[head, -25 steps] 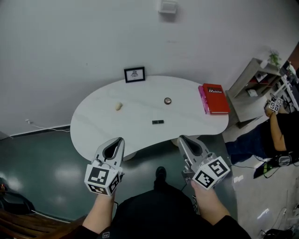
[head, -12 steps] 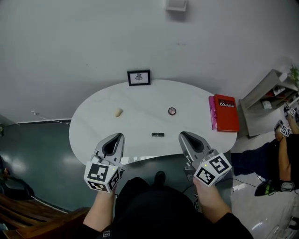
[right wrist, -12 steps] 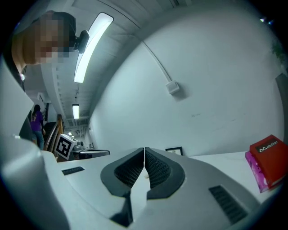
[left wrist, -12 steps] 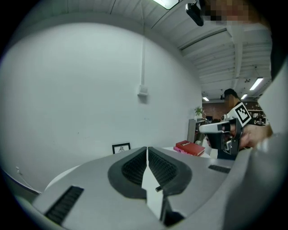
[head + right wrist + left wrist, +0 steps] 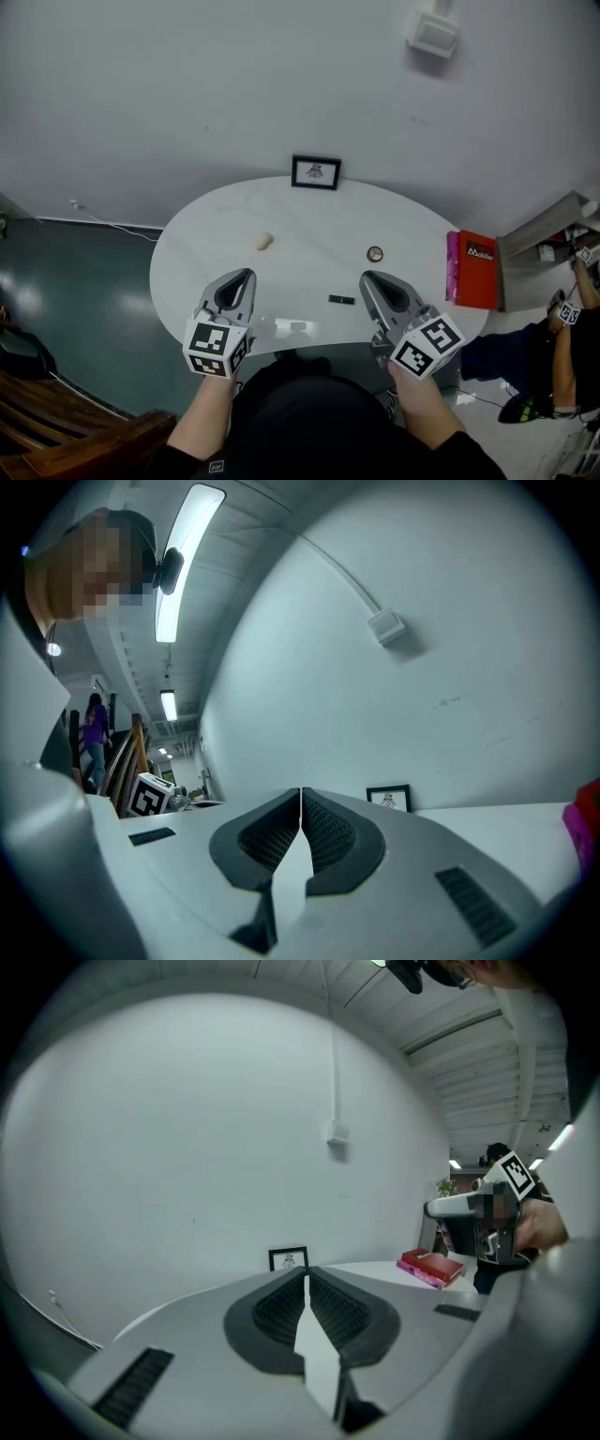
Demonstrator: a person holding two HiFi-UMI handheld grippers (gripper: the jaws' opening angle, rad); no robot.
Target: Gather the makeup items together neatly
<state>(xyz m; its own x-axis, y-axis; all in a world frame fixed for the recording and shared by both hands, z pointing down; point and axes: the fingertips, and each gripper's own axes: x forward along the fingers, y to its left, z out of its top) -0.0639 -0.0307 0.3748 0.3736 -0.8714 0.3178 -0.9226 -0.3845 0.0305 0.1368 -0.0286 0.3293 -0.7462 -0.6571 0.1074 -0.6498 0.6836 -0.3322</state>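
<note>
Just short of the white table (image 5: 206,253), a person held the left gripper (image 5: 246,274) and the right gripper (image 5: 367,277) side by side. Both had their jaws pressed together on nothing, and the work of gathering the makeup had apparently not begun.

Three small pieces lay well apart in front of the framed picture (image 5: 316,172) that stood at the table's far edge. A beige, sponge-like lump (image 5: 263,241) sat forward and left of the frame, and a round compact (image 5: 375,254) forward and right of it. A black tube (image 5: 341,300) lay farther forward again and slightly right, seemingly the easiest reach for the right gripper. A red book (image 5: 476,269) lay far to the frame's right, at the table's end, and seemed no part of the job.

The step in hand looked to be the approach and first pick. Done well, it would mean parting the jaws before coming down rather than at the last moment. It would also mean settling on one gathering spot, probably the bare middle in front of the frame. The tube looked likely to roll, so a pinch across its narrow body seemed safest. The low compact would want a steep, careful descent, and the soft lump only a light squeeze.
</note>
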